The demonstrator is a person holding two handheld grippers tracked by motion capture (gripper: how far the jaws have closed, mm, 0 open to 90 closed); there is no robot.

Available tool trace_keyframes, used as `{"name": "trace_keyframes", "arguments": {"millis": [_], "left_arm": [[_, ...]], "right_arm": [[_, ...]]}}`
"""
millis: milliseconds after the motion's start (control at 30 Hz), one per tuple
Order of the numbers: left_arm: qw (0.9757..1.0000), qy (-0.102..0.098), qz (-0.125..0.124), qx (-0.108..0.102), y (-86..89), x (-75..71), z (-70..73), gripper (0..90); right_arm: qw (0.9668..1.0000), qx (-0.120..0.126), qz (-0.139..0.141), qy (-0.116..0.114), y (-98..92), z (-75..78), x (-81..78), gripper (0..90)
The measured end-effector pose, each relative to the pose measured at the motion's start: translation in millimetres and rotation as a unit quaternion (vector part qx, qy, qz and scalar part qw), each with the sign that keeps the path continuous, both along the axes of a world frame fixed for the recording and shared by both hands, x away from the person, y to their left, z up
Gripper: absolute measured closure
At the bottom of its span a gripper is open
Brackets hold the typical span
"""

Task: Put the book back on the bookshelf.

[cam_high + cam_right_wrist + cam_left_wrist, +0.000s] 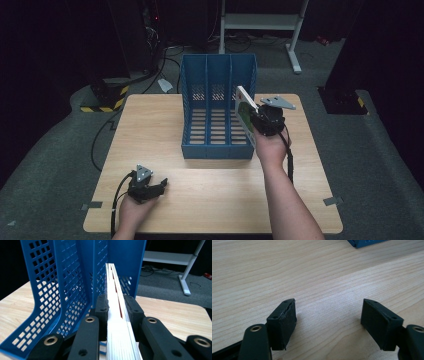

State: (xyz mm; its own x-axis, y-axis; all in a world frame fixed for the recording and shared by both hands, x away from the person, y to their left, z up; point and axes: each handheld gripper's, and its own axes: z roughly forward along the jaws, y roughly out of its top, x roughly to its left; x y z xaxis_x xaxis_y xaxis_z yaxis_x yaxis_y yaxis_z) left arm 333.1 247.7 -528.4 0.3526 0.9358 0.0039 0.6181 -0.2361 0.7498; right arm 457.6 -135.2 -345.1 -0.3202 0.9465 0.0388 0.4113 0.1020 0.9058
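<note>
A blue three-slot file rack (218, 107) stands on the wooden table (150, 125), its open side toward me. My right gripper (257, 121) is shut on a thin white book (245, 114) with a green cover, held edge-up beside the rack's right wall. In the right gripper view the book's white page edges (115, 315) run between both pads toward the rack's rightmost slot (100, 277). My left gripper (159, 189) rests near the table's front left, jaws open with nothing between them; its view has bare wood (327, 310) between the pads.
A white metal stand (295, 45) sits on the grey floor behind the table. Cables (105, 130) trail off the left side. Yellow-black hazard tape (102, 106) marks a base at the far left.
</note>
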Motion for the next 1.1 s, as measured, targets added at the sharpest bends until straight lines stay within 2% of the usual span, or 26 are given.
{"name": "trace_keyframes", "arguments": {"millis": [233, 367, 467, 633, 800, 933, 1100], "left_arm": [[1.0000, 0.000, 0.000, -0.001, -0.1, 0.1, 0.0, 28.3], [1.0000, -0.001, 0.000, 0.000, -0.1, 0.2, -0.1, 28.3], [1.0000, 0.000, 0.000, 0.000, -0.1, 0.2, 0.0, 28.3], [1.0000, 0.000, 0.000, 0.000, 0.0, 0.2, 0.0, 28.4], [1.0000, 0.000, 0.000, 0.000, -0.1, 0.1, -0.1, 28.4], [1.0000, -0.001, 0.000, 0.000, -0.1, 0.1, -0.1, 28.4], [1.0000, 0.001, -0.001, 0.001, 0.2, 0.0, 0.1, 28.4]], "right_arm": [[0.9999, -0.006, -0.015, 0.005, 8.3, -4.3, 18.2, 75.7], [0.9997, 0.000, -0.022, 0.014, 11.0, -6.4, 26.0, 75.6], [0.9995, -0.010, -0.025, 0.016, 17.0, -9.8, 30.1, 75.6], [0.9990, -0.023, -0.033, 0.020, 27.2, -18.3, 34.4, 75.6], [0.9988, -0.018, -0.038, 0.026, 33.6, -27.8, 42.5, 75.6], [0.9983, -0.027, -0.042, 0.030, 35.5, -35.7, 48.7, 75.6], [0.9978, -0.026, -0.049, 0.036, 34.3, -46.5, 54.0, 75.6]]}}
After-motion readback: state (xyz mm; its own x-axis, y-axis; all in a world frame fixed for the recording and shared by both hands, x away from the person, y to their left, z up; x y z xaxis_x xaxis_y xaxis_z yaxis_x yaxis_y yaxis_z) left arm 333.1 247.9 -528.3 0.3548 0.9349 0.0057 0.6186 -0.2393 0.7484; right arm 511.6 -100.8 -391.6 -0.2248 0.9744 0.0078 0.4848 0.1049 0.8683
